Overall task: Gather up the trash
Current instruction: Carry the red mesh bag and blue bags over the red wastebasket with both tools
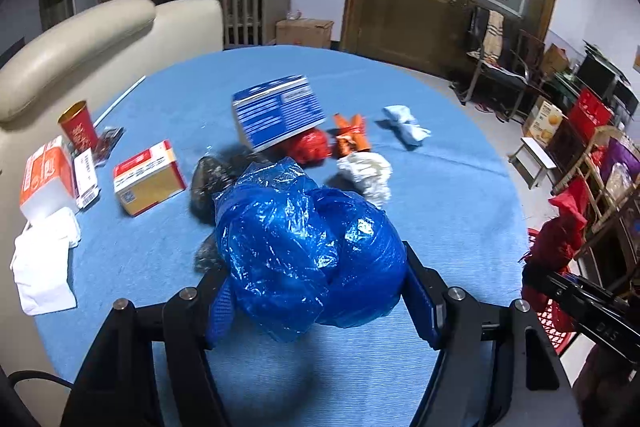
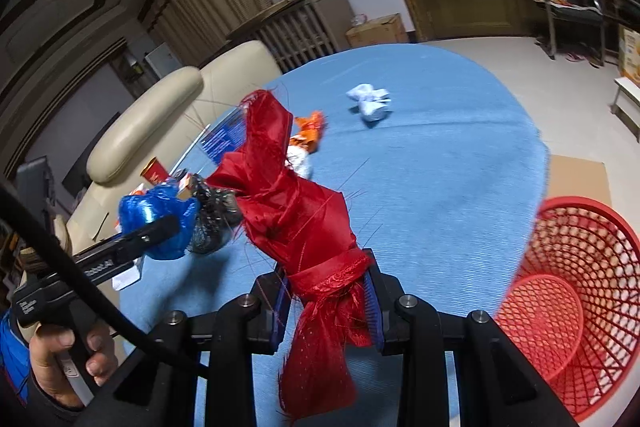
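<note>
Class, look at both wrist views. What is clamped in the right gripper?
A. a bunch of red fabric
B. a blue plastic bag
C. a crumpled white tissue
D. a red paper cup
A: in the right wrist view the right gripper is shut on the red fabric, while the blue plastic bag sits in the left gripper.

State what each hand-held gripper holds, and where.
Left hand-held gripper: crumpled blue plastic bag, gripped across its bulk. Right hand-held gripper: red fabric bundle, pinched near its tied lower end.
</note>
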A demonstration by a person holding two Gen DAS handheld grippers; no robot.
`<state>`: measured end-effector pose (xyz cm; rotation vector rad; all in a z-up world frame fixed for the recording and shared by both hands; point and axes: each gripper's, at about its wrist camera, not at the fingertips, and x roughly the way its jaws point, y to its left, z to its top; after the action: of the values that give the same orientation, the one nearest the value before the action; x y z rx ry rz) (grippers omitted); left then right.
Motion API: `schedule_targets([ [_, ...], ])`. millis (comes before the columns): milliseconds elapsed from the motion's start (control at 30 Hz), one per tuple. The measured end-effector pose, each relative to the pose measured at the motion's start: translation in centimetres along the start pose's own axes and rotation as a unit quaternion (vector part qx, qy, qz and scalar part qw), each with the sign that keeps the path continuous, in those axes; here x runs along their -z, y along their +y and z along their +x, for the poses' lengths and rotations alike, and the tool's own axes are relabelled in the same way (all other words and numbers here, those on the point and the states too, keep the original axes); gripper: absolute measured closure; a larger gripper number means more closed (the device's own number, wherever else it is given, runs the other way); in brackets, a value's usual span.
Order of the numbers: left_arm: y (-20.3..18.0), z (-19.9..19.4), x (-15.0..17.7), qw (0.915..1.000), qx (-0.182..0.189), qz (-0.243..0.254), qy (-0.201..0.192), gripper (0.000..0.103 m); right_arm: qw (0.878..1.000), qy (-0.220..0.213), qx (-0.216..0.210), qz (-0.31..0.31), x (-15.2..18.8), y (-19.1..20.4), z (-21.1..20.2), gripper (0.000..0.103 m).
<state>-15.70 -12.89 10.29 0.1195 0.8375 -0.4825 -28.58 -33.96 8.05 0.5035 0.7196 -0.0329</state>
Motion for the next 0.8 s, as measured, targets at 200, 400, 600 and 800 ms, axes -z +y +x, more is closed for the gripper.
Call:
schedule_targets([
  [200, -2.9, -0.3, -0.5, 0.9994, 0.023, 0.026, -0.005, 0.03, 0.999, -0.017, 0.024, 0.03, 0.3, -3.0, -1.7, 0.069],
  [400, -7.1, -0.4, -0.8, 0.9962, 0.064, 0.058, -0.009, 0.03, 0.994, -0.042, 0.072, 0.071, 0.5, -7.3, -4.3, 0.069],
  [600, -12.1, -0.4, -0.6, 0.9899, 0.103, 0.097, -0.009, 0.03, 0.985, -0.038, 0.124, 0.113, 1.4, -12.7, -5.5, 0.069],
  [800, -16.3, 0.1, -0.2, 0.9828, 0.13, 0.131, -0.002, 0.03, 0.978, -0.002, 0.152, 0.142, 2.9, -16.5, -4.4, 0.066],
])
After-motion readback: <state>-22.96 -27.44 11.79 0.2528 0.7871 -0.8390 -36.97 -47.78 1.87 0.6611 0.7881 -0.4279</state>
